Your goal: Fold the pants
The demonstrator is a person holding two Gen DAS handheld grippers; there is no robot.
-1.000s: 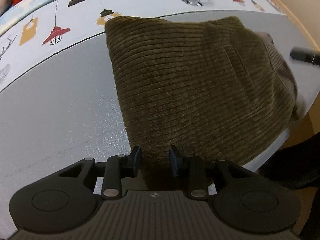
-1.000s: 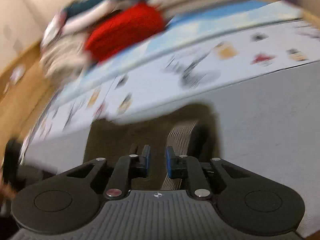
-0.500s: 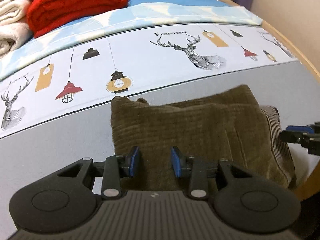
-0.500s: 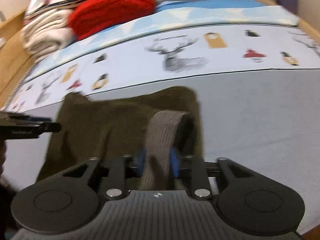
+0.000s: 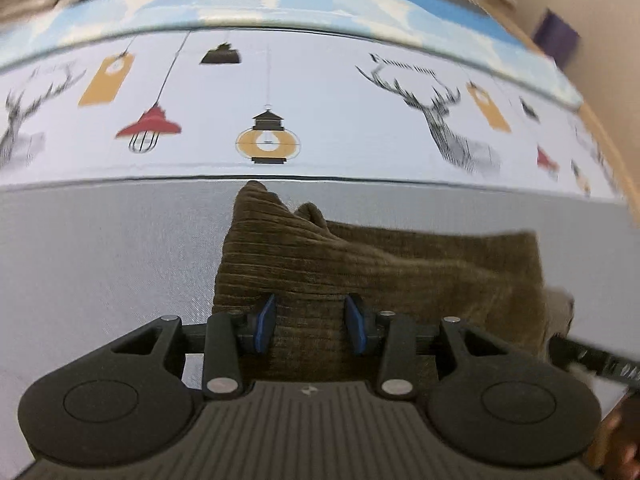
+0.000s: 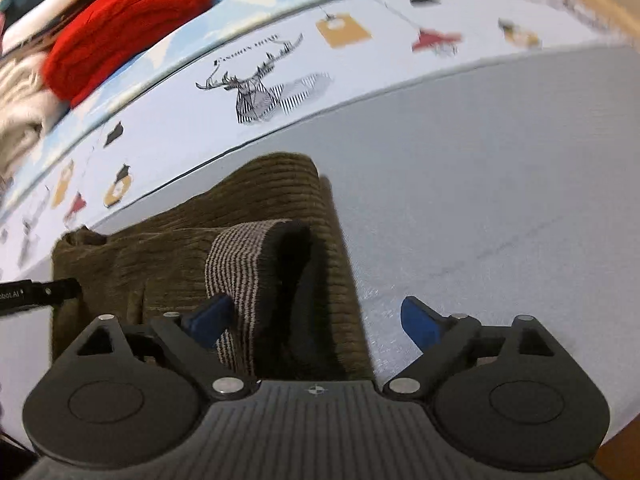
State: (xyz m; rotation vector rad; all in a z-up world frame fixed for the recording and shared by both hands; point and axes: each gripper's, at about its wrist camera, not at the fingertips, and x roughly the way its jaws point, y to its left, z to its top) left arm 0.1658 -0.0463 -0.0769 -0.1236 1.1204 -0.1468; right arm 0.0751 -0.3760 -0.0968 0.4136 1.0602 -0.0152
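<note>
Pants [image 5: 360, 264]: olive-brown corduroy, folded into a compact stack that lies on the grey band of the bed cover [image 5: 100, 260], its far edge just short of the black line where the printed band begins.
Waistband [image 6: 244, 264]: striped grey-and-black elastic – it stands up in a loop on the near right part of the stack, dark inside.
Left tool [image 5: 311, 323]: released – the blue-padded fingers [image 5: 266, 322] stand apart over the near edge of the pants, with corduroy visible between them; contact with the cloth cannot be determined.
Right tool [image 6: 316, 320]: released and spread wide; its left finger [image 6: 210, 316] is just beside the waistband loop, its right finger [image 6: 418, 322] is over bare grey cover, clear of the pants.
Cross view: the right wrist view shows a black finger of the left tool [image 6: 40, 294] at the left edge of the stack; the left wrist view shows a blurred black bar at lower right, beside the pants.
Printed band [image 5: 320, 120]: pale, with deer heads and hanging lamps.
Red blanket [image 6: 120, 28]: folded, at the far end of the bed beside cream textiles [image 6: 20, 112].
</note>
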